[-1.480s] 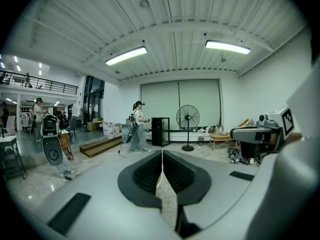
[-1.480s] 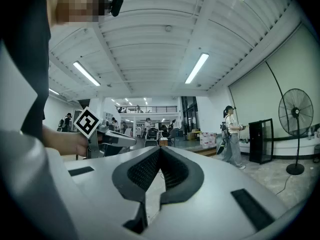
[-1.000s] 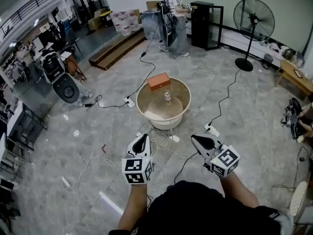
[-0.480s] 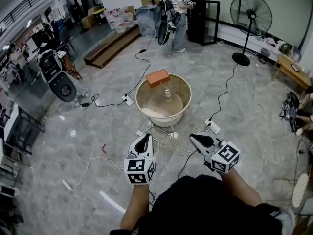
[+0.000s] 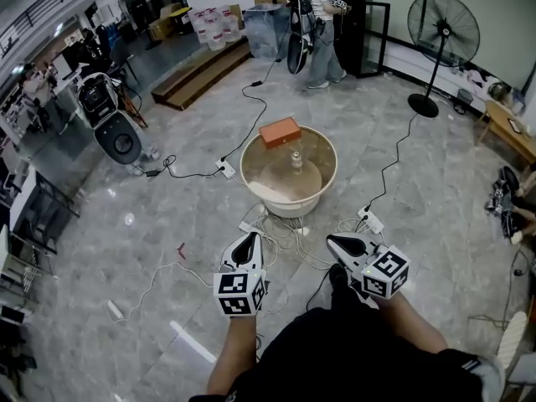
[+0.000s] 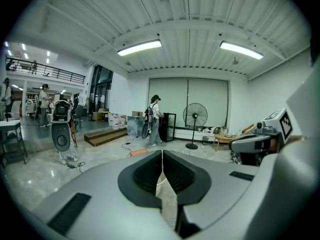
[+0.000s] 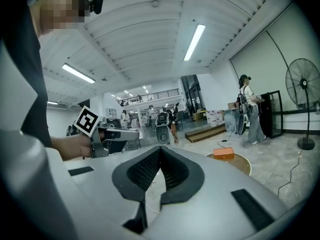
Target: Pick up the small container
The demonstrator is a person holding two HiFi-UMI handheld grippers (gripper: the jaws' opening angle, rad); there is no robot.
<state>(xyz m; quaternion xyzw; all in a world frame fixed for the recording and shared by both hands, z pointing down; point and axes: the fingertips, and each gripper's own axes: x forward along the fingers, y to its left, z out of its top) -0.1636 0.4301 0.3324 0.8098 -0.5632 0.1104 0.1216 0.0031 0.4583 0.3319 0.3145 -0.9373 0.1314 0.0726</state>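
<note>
Standing upright in a round tub (image 5: 289, 208), the small pale container (image 5: 295, 159) sits well ahead of the left gripper (image 5: 248, 238) and right gripper (image 5: 333, 241). Both are held forward, jaws pressed together and empty.

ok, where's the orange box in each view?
Head view: orange box above centre, on the far rim of the tub.
Left gripper view: small, just left of centre.
Right gripper view: right of centre, on the tub rim.
Shared landmark: the standing fan, at centre right in the left gripper view and at the far right in the right gripper view.
</note>
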